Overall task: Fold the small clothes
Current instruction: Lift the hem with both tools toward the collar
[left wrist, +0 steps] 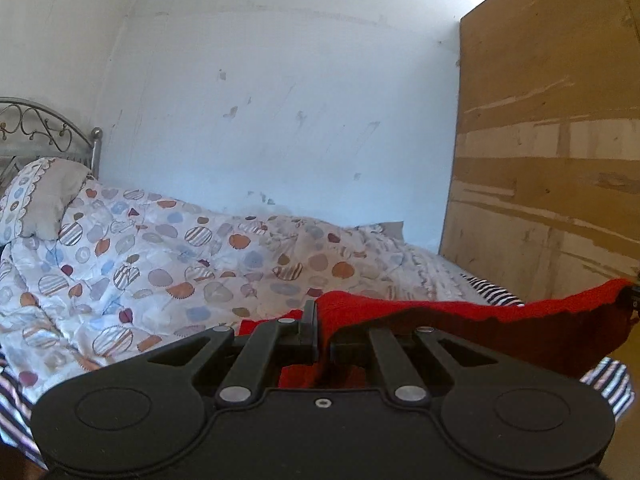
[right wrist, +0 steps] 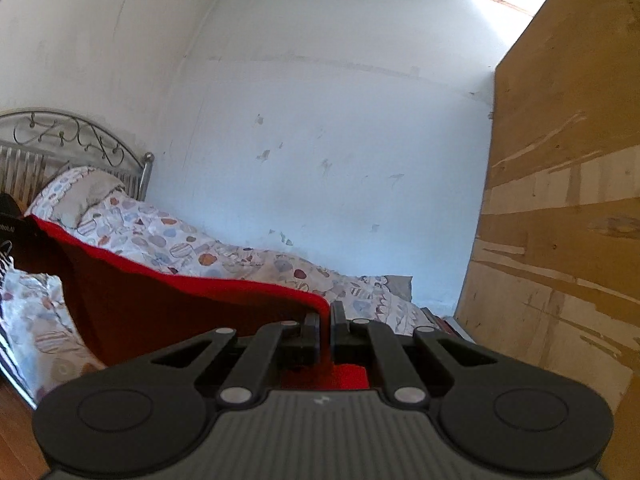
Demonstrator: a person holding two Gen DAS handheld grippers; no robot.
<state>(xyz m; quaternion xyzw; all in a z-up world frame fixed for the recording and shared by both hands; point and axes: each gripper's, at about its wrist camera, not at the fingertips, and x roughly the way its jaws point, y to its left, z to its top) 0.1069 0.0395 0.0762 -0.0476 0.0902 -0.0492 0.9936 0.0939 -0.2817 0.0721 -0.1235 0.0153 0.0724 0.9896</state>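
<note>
A red knitted garment hangs stretched in the air between my two grippers, above the bed. My left gripper is shut on its left corner, and the cloth runs off to the right, where the other gripper's tip shows. In the right wrist view the same red garment sags to the left from my right gripper, which is shut on its right corner. The cloth's lower part is hidden behind the gripper bodies.
A bed with a patterned quilt and a pillow lies below and ahead. A metal headboard stands at the left. A striped cloth lies on the bed. A plywood board stands at the right against the white wall.
</note>
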